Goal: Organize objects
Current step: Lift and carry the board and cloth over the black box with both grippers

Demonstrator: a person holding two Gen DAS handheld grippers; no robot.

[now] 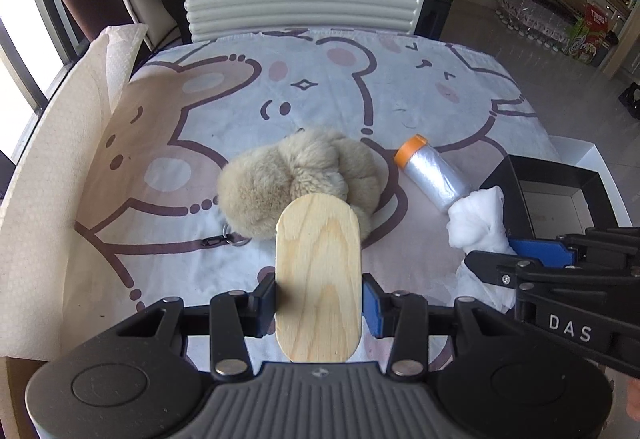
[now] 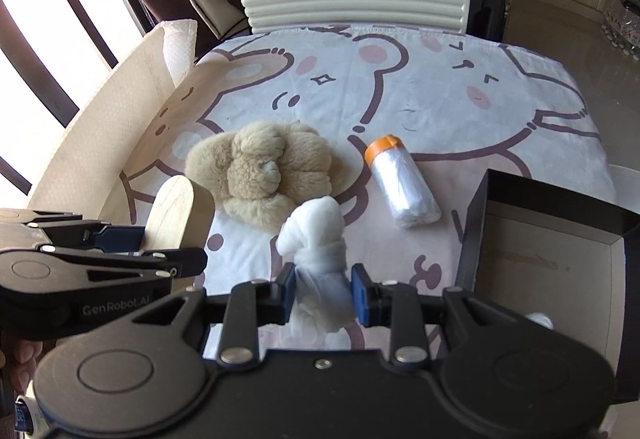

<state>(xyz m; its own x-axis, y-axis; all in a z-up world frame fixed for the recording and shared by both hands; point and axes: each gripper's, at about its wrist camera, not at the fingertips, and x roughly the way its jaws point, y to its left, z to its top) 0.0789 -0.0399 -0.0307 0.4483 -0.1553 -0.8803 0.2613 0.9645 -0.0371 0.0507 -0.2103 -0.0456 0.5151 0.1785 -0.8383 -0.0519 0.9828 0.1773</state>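
My left tool (image 1: 319,297) clamps the wooden board (image 1: 319,275) upright at 6 o'clock; my right tool (image 2: 323,289) pinches the white cloth (image 2: 316,239), seemingly bound for the black box (image 2: 552,239) at 3 o'clock.

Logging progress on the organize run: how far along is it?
Done: nothing visible in the open black box. In hand: left gripper clamps the oval pale wooden board; right gripper clamps the knotted white cloth. Left: beige plush toy and orange-capped plastic-film roll, both on the sheet.
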